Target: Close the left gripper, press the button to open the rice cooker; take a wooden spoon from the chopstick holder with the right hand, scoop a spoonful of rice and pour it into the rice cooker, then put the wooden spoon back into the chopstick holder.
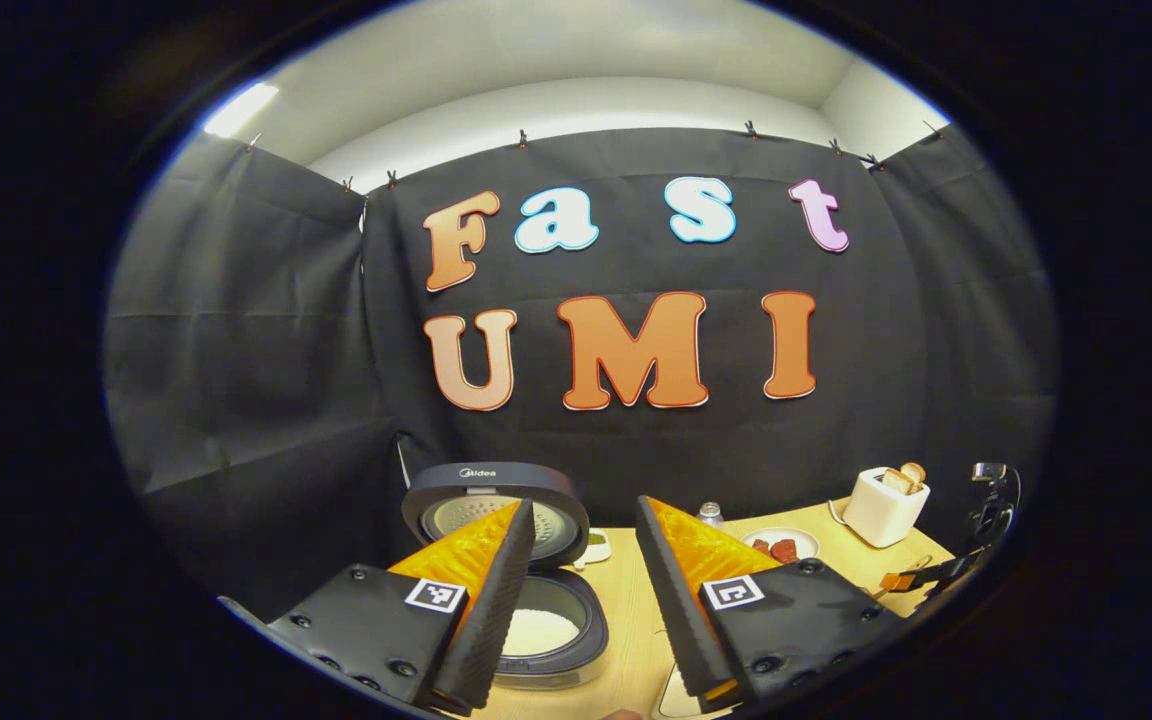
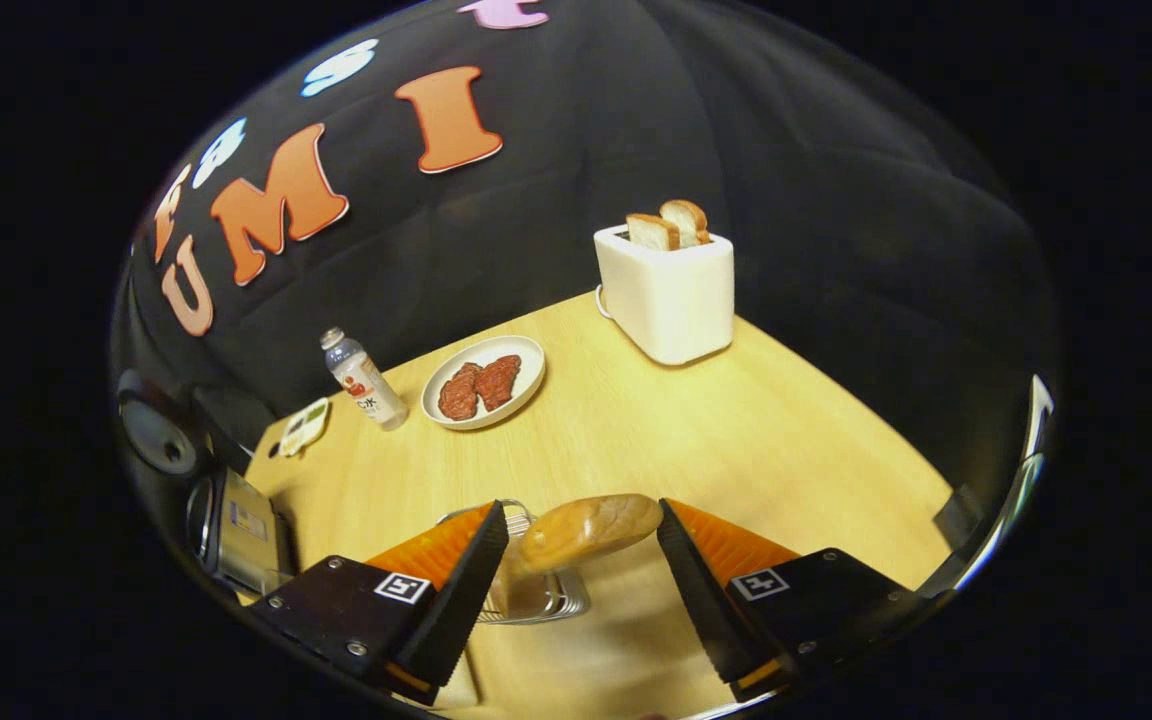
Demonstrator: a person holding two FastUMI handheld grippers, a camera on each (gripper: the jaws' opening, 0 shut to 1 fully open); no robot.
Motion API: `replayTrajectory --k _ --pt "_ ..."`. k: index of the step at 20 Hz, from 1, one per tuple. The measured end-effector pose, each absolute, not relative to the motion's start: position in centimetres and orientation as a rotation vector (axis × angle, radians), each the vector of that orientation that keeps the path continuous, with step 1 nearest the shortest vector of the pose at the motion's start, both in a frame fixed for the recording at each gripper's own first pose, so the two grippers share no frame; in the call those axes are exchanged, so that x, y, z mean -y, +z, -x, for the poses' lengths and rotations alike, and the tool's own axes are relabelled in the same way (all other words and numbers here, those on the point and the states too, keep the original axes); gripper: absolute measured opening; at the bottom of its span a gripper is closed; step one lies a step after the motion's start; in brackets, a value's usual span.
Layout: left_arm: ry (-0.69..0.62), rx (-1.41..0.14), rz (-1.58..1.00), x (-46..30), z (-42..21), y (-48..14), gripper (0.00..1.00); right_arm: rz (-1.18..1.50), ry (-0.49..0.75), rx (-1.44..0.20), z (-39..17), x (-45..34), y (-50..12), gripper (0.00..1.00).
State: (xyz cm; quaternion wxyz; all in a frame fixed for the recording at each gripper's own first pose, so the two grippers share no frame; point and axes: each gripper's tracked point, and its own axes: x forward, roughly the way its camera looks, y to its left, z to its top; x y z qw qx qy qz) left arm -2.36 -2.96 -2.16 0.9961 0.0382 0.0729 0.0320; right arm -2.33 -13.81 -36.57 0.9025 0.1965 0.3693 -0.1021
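Pale wooden desk (image 2: 736,420) is carrying the open grey rice cooker (image 1: 546,600), white rice already lying inside. Both claws are gaping, gripping nothing: left claw (image 1: 584,600) and right claw (image 2: 583,585), the latter hovering around the wooden spoon's bowl (image 2: 591,530) above the wire chopstick holder (image 2: 536,595) at six o'clock. Closing askew risks tipping it.

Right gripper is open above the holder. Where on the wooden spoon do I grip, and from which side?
Probably just below the tan oval wooden spoon bowl, which stands up out of the wire chopstick holder between the open right gripper fingers. The handle is hidden by the bowl; I judge it upright. Come down from above and close across the neck, since the rounded bowl might slip.
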Motion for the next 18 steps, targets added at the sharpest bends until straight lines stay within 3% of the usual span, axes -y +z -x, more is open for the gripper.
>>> replayTrajectory --k 4,6,9,11,18 --pt "0.041 -0.144 -0.129 4.5 3.4 -4.2 0.66 -0.413 -0.178 -0.738 1.2 12.8 -36.6 0.81" --pt "0.016 -0.165 -0.097 5.5 3.8 -5.0 0.66 -0.407 -0.178 -0.736 0.8 12.5 -36.4 0.66" --pt "-0.007 -0.179 -0.056 5.8 4.1 -5.7 0.66 -0.408 -0.185 -0.747 0.9 12.2 -36.5 0.37" --pt "-0.006 -0.182 -0.051 5.2 4.2 -6.0 0.66 -0.445 -0.177 -0.754 0.7 11.2 -36.2 0.27" --pt "0.002 -0.203 -0.027 2.7 4.8 -7.1 0.66 -0.385 -0.186 -0.753 0.6 9.7 -34.1 0.14"
